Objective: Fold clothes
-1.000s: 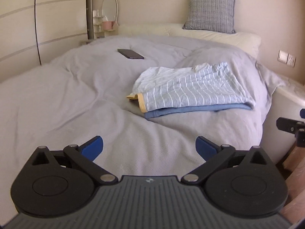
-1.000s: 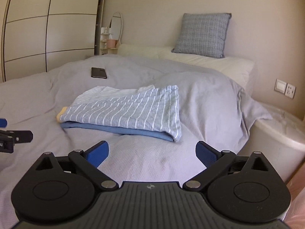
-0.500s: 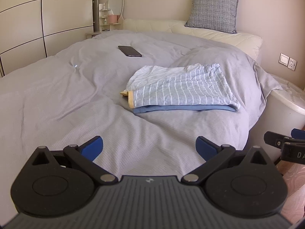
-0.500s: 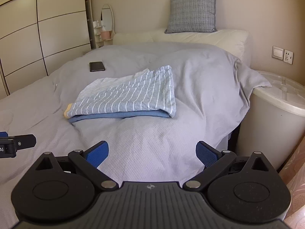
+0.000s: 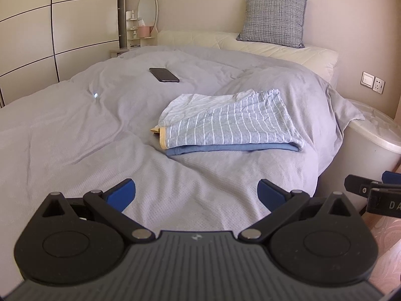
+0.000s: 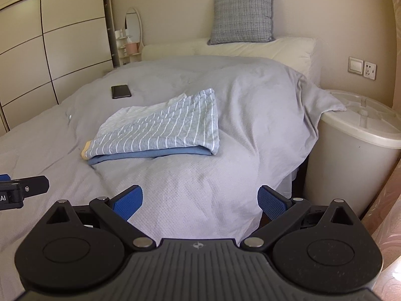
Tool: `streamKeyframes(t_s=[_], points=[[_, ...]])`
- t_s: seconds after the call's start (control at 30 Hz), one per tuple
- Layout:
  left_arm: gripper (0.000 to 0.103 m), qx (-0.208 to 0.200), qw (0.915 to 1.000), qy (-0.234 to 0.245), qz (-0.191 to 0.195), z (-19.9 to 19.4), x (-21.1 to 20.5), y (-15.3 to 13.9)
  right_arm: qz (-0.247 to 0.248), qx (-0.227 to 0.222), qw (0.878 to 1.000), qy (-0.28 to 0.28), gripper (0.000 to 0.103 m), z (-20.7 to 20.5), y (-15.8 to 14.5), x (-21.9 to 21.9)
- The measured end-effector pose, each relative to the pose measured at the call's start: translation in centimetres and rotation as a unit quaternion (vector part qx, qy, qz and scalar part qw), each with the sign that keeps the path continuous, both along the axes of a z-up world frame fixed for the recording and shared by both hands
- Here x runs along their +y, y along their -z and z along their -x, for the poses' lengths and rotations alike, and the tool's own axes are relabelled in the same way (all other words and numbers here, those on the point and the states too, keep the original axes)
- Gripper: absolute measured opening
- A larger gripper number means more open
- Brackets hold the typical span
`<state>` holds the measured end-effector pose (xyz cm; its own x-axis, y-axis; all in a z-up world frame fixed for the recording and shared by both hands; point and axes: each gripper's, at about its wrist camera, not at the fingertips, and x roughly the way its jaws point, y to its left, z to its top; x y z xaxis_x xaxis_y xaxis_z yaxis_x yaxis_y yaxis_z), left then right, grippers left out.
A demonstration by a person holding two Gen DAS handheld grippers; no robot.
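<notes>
Left gripper (image 5: pixel 196 194) level above blanket (image 5: pixel 75 135), fingers spread, empty, right gripper (image 6: pixel 200 197) likewise, folded shirt (image 5: pixel 230 125) lay well ahead.

You had a grey duvet (image 5: pixel 75 130) spread over the bed, creased, one corner draped onto the lid of a white bin (image 6: pixel 351 150) at the bedside. A black phone (image 5: pixel 164 74) lay flat on the duvet, toward the far side. At the head you had a cream pillow (image 5: pixel 275 50) with a grey checked cushion (image 5: pixel 274 18) propped on it against the wall. A wall switch and socket (image 6: pixel 362 68) sat above the bin. Your wardrobe (image 6: pixel 50 37) stood left, panelled doors shut. An oval mirror (image 5: pixel 147 8) stood in the far corner above small shelves with a pink box.
</notes>
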<state>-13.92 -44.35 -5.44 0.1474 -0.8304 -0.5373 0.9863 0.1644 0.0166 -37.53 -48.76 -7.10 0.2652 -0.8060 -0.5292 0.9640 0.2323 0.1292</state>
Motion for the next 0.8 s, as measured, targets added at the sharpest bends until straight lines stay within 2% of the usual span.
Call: streamKeyframes(t_s=[0.8], points=[[0.102,-0.011,0.9999,0.006,-0.004,0.9,0.2,0.2,0.006,0.02,1.0,0.008,0.101,0.0,-1.8,1.1]])
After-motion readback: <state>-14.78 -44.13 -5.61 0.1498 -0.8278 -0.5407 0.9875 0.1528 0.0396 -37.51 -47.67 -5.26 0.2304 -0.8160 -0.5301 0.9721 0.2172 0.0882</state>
